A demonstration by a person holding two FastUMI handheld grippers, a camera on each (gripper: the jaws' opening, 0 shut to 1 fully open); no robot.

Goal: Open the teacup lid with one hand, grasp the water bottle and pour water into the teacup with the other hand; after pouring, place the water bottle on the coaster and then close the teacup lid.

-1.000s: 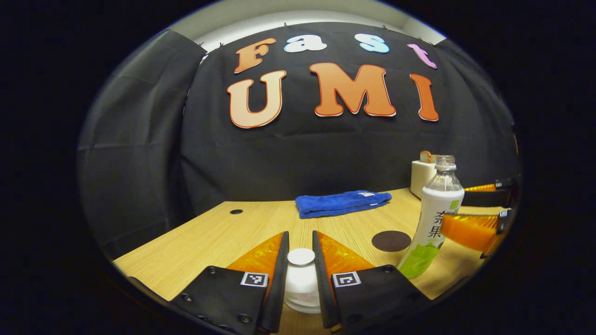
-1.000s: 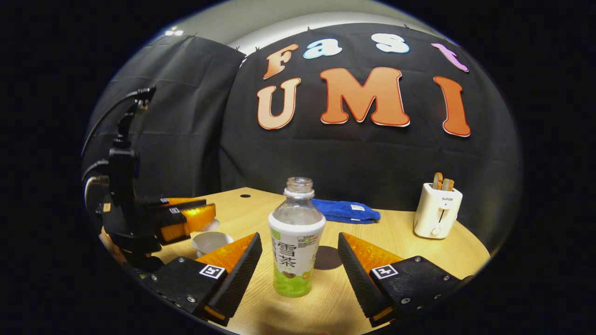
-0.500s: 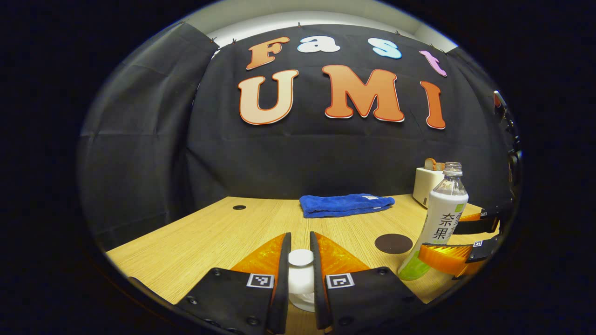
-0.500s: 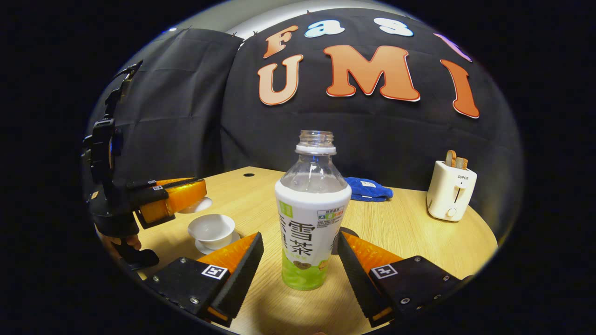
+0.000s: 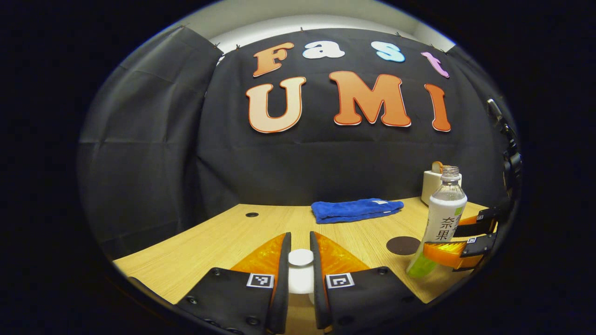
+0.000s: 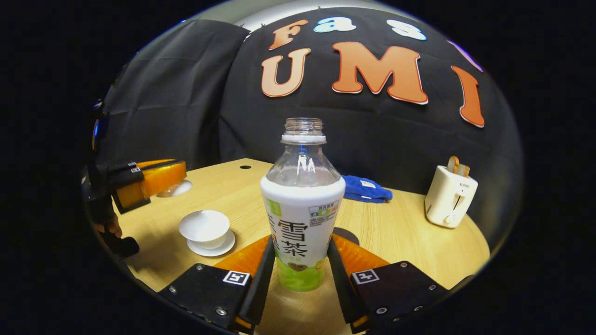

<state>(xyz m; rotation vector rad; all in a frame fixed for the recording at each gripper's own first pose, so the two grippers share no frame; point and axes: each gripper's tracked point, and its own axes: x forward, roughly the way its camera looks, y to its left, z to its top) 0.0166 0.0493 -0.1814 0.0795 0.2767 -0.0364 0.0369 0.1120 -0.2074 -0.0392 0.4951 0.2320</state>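
My left gripper [image 5: 300,245] is shut on the knob of the white teacup lid [image 5: 301,270] and holds it above the table. In the right gripper view that left gripper [image 6: 151,179] hangs at the left with the lid [image 6: 176,188] under its fingers, behind the uncovered white teacup [image 6: 205,227] on its saucer. The uncapped water bottle [image 6: 302,209], with a white and green label, stands upright between my right gripper's [image 6: 300,246] fingers, which press on both its sides. The left gripper view has the bottle [image 5: 443,215] at the right, beside the dark round coaster [image 5: 403,245].
A folded blue towel [image 5: 356,209] lies at the back of the wooden table [image 5: 223,237]. A white toaster [image 6: 449,195] with bread stands at the back right. The coaster [image 6: 345,235] peeks out behind the bottle. A hand [image 6: 111,228] holds the left gripper.
My right gripper has moved in around the bottle and shut on it. The left gripper has carried the lid up and away from the teacup.
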